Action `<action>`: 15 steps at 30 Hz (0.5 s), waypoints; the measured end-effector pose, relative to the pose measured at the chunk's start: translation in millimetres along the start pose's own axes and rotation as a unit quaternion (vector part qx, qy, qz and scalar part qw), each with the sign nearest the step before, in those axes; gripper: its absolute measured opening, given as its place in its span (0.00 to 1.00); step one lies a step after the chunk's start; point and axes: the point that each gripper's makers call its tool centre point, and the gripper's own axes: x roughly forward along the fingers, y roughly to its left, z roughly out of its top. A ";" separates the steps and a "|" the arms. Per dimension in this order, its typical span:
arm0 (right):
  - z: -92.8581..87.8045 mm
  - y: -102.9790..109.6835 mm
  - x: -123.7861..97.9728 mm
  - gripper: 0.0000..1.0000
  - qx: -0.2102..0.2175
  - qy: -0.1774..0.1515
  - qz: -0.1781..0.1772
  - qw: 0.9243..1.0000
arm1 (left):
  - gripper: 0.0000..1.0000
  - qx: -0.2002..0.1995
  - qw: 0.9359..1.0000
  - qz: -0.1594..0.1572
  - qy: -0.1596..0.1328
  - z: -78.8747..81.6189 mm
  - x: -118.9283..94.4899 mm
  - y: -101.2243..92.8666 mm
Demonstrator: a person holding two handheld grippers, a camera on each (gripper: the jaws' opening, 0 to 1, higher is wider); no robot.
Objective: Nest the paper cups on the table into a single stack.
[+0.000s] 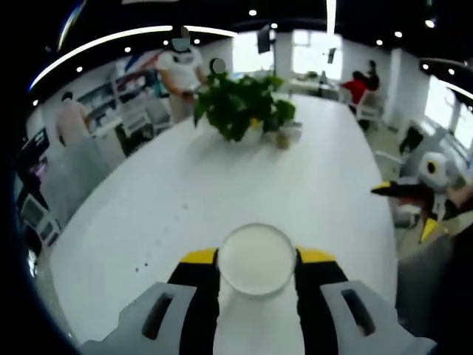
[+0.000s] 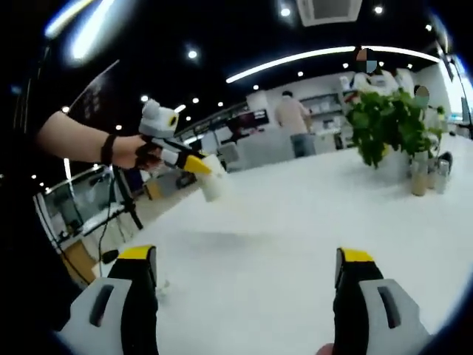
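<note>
Now: left gripper [image 1: 256,268] pinches paper cup [image 1: 256,260], base hidden | right gripper [image 2: 247,270] spread | table [image 1: 222,185] seemingly bare.

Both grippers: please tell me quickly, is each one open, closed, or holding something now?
Left gripper: shut on a paper cup, lifted above the table.
Right gripper: open, holding nothing.

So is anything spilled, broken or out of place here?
Nothing stands out. The left gripper holds a white paper cup above the white table, undented. The right gripper is open. A potted plant stands upright.
</note>
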 end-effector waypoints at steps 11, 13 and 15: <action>21.3 32.9 -5.4 1.00 -0.025 -0.003 0.012 1.000 | 0.38 0.002 0.999 -0.036 -0.024 -15.8 -51.1 -37.8; 26.7 37.5 -7.2 0.99 -0.024 -0.009 0.013 1.000 | 0.38 0.008 0.999 -0.040 -0.029 -16.2 -62.1 -43.4; 30.0 42.7 -8.2 0.99 -0.026 -0.012 0.015 0.999 | 0.38 0.003 0.998 -0.044 -0.034 -15.5 -72.7 -48.4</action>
